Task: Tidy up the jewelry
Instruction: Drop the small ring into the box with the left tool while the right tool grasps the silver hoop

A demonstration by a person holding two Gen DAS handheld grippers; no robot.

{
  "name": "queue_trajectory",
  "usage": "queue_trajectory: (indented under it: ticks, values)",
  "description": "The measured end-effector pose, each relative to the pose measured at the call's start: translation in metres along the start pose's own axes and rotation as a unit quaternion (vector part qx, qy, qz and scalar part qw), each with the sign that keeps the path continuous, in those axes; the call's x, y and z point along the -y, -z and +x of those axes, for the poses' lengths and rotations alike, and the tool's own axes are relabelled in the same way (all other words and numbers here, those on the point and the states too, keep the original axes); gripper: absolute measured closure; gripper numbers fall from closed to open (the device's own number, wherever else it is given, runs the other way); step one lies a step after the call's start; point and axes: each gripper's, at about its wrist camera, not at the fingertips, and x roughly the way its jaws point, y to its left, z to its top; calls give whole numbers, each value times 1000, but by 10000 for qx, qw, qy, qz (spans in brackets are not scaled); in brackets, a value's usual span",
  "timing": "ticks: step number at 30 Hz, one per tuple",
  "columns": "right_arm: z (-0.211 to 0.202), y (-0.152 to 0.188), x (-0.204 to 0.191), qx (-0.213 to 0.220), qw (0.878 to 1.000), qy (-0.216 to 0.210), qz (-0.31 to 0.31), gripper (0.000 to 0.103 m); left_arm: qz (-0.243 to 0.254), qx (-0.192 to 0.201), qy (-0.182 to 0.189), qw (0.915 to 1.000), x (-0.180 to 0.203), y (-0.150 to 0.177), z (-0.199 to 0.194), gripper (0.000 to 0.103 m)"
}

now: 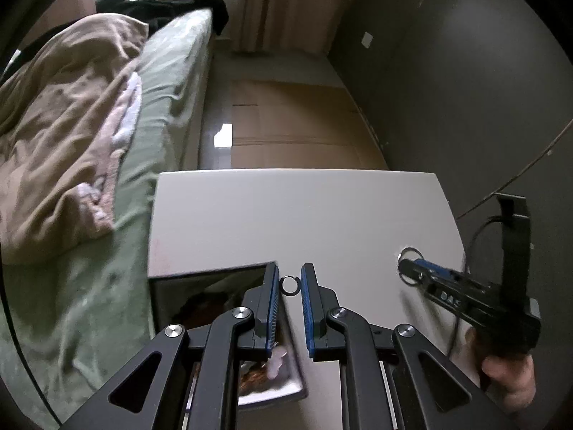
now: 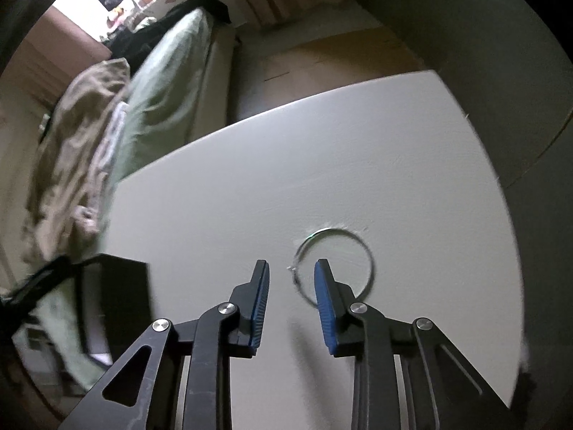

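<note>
A small dark ring [image 1: 285, 289] is pinched between the blue pads of my left gripper [image 1: 289, 279], which is shut on it and holds it above the white table [image 1: 304, 208], by the right edge of an open dark jewelry box [image 1: 200, 279]. A large thin silver hoop [image 2: 370, 258] lies flat on the table. My right gripper [image 2: 292, 268] points down at the hoop's left side. Its jaws stand partly apart, with the hoop's left wire between the fingers and the right finger [image 2: 324, 294] over it; neither pad presses on it. The left wrist view shows the right gripper [image 1: 406, 268] at that hoop [image 1: 410, 249].
A bed with a green sheet [image 1: 154, 82] and a crumpled beige blanket [image 1: 61, 125] runs along the table's left side. Flattened cardboard [image 1: 293, 118] lies on the floor beyond the table. A grey wall [image 1: 465, 71] and a thin cable [image 1: 530, 165] are on the right. A hand [image 1: 508, 369] grips the right tool.
</note>
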Motion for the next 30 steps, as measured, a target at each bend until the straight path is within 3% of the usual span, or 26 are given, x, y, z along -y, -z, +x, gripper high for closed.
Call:
queue_trajectory:
  ticks: [10, 11, 12, 13, 18, 25, 30]
  values:
    - [10, 2, -26, 154, 9937, 968, -534, 77, -223, 36, -76, 9997, -31, 11, -24, 90]
    - [9, 3, -28, 177, 9919, 1110, -594, 80, -220, 47, -93, 9997, -33, 12, -27, 90]
    - [10, 3, -30, 186, 9909, 1173, -636, 92, -214, 57, -107, 9997, -34, 13, -30, 90]
    - [10, 4, -31, 184, 9910, 1147, -662, 97, -211, 60, -119, 9997, -34, 14, -32, 90]
    - [3, 7, -29, 191, 9947, 821, -585, 99, -179, 58, -146, 9997, -37, 16, -38, 90]
    - [-32, 13, -26, 431, 9979, -134, -463, 101, -300, 65, -239, 9992, -41, 18, -33, 90]
    - [-57, 20, -35, 619, 9930, -823, -581, 101, -476, -31, -217, 9986, -46, 18, -22, 90]
